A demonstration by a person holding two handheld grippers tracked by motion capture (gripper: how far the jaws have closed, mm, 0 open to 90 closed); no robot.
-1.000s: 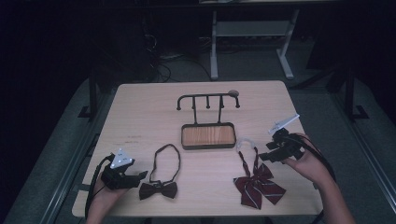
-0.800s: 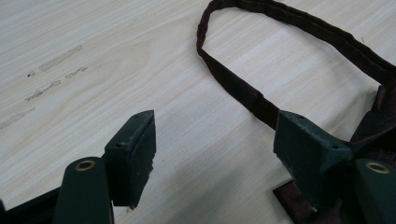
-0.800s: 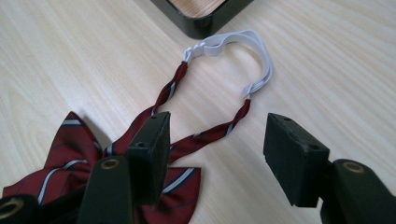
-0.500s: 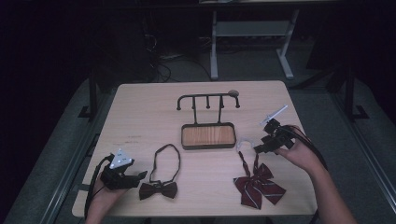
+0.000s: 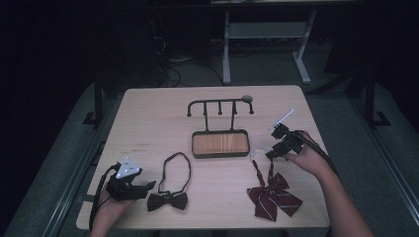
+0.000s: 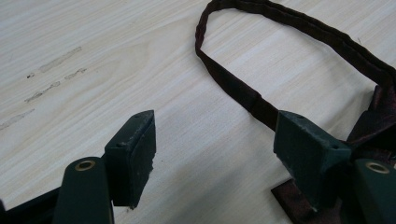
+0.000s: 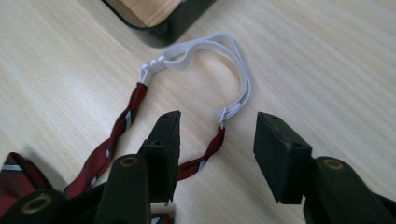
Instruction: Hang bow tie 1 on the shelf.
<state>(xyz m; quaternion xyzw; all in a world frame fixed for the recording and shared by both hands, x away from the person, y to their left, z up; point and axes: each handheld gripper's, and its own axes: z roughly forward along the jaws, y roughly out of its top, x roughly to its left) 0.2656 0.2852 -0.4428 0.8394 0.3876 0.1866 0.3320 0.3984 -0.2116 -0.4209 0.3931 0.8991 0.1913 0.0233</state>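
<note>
Both claws gape empty: left claw (image 6: pixel 212 154) hides brown bow tie's (image 5: pixel 167 200) knot; striped tie (image 7: pixel 112 135) cropped

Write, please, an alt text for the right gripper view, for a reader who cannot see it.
The right gripper, jaws open and empty, hovers over the white elastic loop of a red striped bow tie lying on a light wooden table. A corner of a dark-rimmed wooden tray is at the top.

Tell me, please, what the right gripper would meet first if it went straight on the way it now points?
Probably the white elastic loop of the striped bow tie, lying just ahead of the open right gripper; beyond it sits the hook stand's tray. Depth is uncertain.
</note>
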